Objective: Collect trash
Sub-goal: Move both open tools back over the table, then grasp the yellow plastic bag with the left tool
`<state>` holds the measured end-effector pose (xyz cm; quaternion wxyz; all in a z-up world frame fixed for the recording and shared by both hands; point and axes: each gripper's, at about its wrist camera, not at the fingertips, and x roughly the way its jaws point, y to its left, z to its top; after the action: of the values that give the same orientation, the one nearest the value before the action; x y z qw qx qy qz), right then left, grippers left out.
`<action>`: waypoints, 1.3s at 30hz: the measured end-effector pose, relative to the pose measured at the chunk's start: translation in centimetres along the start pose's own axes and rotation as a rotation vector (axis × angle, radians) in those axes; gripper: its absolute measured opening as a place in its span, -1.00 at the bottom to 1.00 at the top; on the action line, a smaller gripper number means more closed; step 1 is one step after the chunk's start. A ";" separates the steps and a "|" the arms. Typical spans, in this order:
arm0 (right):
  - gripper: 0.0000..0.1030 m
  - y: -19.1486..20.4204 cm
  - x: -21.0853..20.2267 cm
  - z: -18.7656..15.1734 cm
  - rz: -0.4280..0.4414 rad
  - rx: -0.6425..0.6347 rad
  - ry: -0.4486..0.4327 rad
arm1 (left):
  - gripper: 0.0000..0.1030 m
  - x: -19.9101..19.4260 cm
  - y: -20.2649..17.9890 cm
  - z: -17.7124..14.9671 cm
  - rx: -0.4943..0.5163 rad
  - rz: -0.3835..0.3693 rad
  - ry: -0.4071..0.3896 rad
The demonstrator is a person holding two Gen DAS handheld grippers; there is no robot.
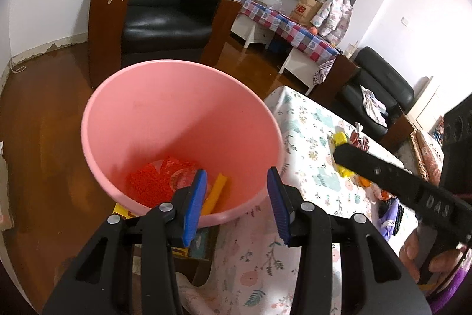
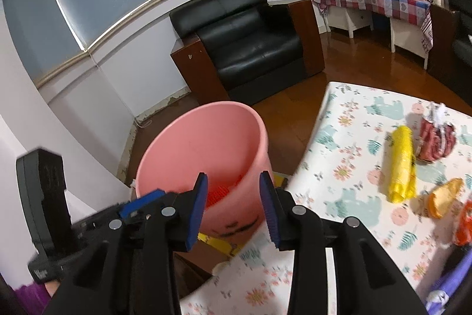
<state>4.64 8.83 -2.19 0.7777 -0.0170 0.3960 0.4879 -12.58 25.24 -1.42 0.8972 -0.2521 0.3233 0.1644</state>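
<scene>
Both grippers, left gripper (image 1: 237, 202) and right gripper (image 2: 233, 207), are hovering released over the pink bin (image 1: 177, 120); remaining trash, probably wrappers, including a yellow roll (image 2: 401, 164), is lying at three o'clock on the worktop (image 2: 348, 114); approach low.

bucket (image 1: 183, 120) left of table (image 1: 309, 138)

Left tool (image 1: 237, 204): matte black arms, silver round screws, ribbed blue pads; right tool (image 2: 233, 205): same build, with "DAS" embossed on its black body; hand (image 1: 424, 259) shows a purple sleeve (image 1: 455, 285) at the wrist.
</scene>
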 end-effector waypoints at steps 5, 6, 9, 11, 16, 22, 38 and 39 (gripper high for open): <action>-0.29 -0.7 -2.6 -2.3 -0.059 -0.048 -0.014 | -0.17 0.1 -1.8 -0.1 0.038 -0.015 -0.001; -0.29 -1.0 -3.2 -2.9 -0.078 -0.058 -0.018 | -0.17 0.1 -2.2 -0.2 0.043 -0.019 0.000; -0.29 -2.0 -5.1 -4.2 -0.123 -0.067 -0.040 | -0.17 0.4 -3.5 -0.4 0.066 -0.032 0.007; -0.29 -3.0 -6.7 -4.9 -0.160 -0.063 -0.062 | -0.17 0.7 -4.4 -0.5 0.085 -0.043 0.011; -0.27 -6.2 -10.7 -6.3 -0.257 -0.011 -0.122 | -0.17 1.4 -6.7 -0.8 0.139 -0.064 0.028; -0.21 -10.4 -13.8 -7.5 -0.356 0.079 -0.163 | -0.17 2.8 -10.2 -1.1 0.212 -0.097 0.049; -0.16 -18.4 -16.2 -9.4 -0.427 0.261 -0.195 | -0.17 10.7 -18.0 -0.3 0.327 -0.115 0.123; -0.16 -18.8 -16.2 -9.5 -0.428 0.268 -0.195 | -0.17 11.3 -18.5 -0.1 0.334 -0.113 0.125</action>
<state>10.07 -17.04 -5.21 0.8929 0.0501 0.3675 0.2550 4.16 11.50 -2.60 0.9125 -0.1271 0.3865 0.0415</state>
